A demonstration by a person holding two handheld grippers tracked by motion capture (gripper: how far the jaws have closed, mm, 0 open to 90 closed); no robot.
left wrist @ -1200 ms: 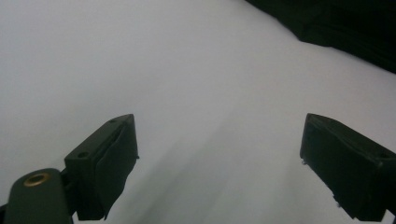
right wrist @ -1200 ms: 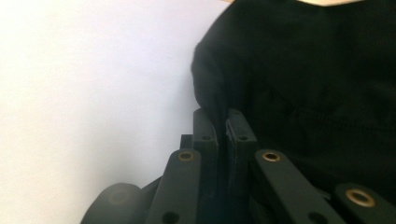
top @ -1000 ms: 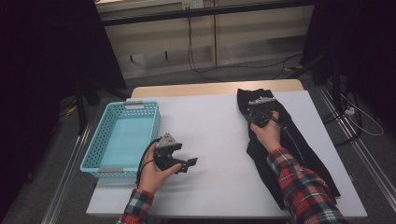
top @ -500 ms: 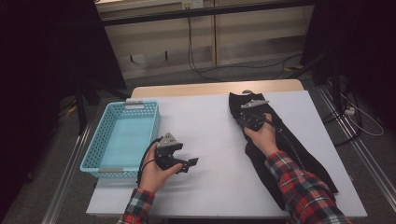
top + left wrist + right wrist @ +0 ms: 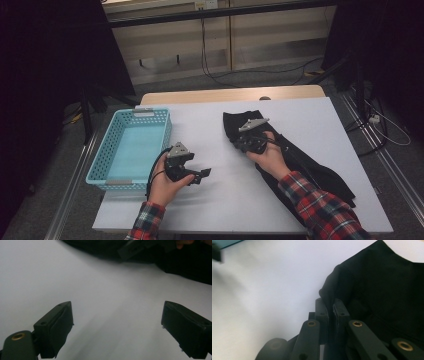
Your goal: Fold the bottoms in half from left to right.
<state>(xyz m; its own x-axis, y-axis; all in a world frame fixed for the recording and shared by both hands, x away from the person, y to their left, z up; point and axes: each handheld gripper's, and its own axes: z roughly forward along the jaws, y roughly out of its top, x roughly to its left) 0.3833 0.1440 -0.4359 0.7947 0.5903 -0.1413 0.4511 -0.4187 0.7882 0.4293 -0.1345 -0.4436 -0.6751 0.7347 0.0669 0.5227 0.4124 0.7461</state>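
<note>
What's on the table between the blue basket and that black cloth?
Between the basket and the cloth is bare white table; just the left tongs hover near the basket, seen from the high view.

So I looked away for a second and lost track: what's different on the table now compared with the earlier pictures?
The right gripper, shut on the black garment, has dragged the cloth's near end leftward across the white table, toward the blue basket. It has let nothing go. The left gripper stayed put with its fingers open and empty; the basket hasn't moved.
</note>
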